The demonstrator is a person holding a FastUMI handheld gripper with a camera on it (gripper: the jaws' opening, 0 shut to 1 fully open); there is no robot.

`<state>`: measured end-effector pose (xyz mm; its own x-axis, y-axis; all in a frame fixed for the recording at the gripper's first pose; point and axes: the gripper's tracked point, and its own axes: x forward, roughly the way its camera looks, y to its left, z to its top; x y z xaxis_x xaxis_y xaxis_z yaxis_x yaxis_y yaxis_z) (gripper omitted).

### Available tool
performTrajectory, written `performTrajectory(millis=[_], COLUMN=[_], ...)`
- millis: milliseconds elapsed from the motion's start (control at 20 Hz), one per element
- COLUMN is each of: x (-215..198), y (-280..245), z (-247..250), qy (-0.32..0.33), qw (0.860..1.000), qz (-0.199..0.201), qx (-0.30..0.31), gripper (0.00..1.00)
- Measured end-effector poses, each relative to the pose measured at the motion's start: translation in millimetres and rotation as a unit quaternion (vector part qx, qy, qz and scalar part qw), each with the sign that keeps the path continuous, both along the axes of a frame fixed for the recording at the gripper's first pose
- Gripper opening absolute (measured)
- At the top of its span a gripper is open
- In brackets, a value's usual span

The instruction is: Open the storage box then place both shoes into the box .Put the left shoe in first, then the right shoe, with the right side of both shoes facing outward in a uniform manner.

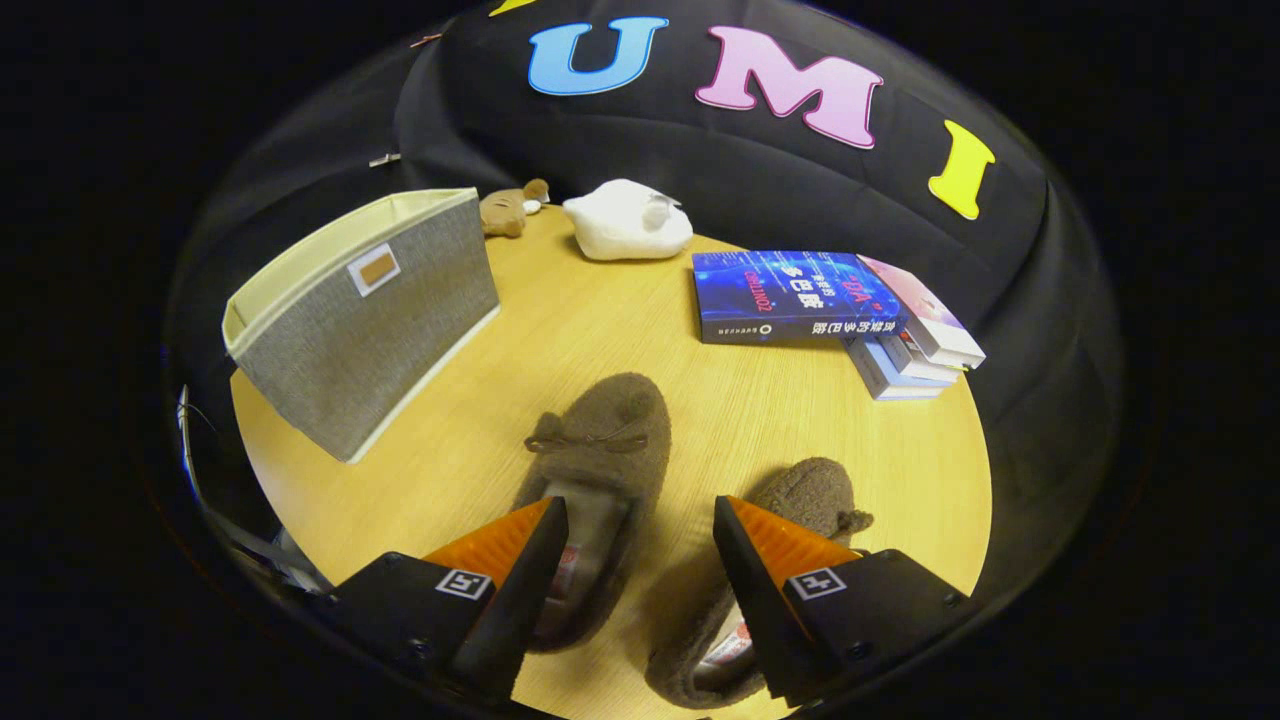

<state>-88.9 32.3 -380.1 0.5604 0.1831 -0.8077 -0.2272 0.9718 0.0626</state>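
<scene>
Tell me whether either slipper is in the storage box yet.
Neither. Both slippers lie on the table, by the open gripper; the box stands apart.

Gripper (640, 560) hanging open over two slippers (600, 470) lying on tabletop (560, 330); box (360, 310) standing beyond, books (830, 310) opposite.

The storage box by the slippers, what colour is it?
Grey woven fabric outside, cream lining and rim, seen best in the gripper view: storage box.
</scene>
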Motion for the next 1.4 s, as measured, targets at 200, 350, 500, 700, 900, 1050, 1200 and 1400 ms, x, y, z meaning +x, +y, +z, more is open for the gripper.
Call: performTrajectory(millis=[200, 350, 500, 700, 900, 1050, 1200, 1400], x=[19, 29, 27, 26, 37, 57, 80, 109], y=[7, 5, 6, 0, 7, 24, 47, 99], z=[-24, -38, -45, -30, 34, 99, 154, 202], qy=[0.01, 0.024, 0.044, 0.046, 0.01, -0.023, -0.04, -0.043], qw=[1.0, 0.999, 0.997, 0.991, 0.989, 0.987, 0.984, 0.979], qz=[-0.02, -0.044, -0.069, -0.12, -0.135, -0.138, -0.145, -0.145], qx=[0.011, 0.011, 0.017, 0.03, 0.057, 0.081, 0.097, 0.133], gripper=[0.77, 0.62, 0.28, 0.07, 0.07, 0.07, 0.07, 0.07])
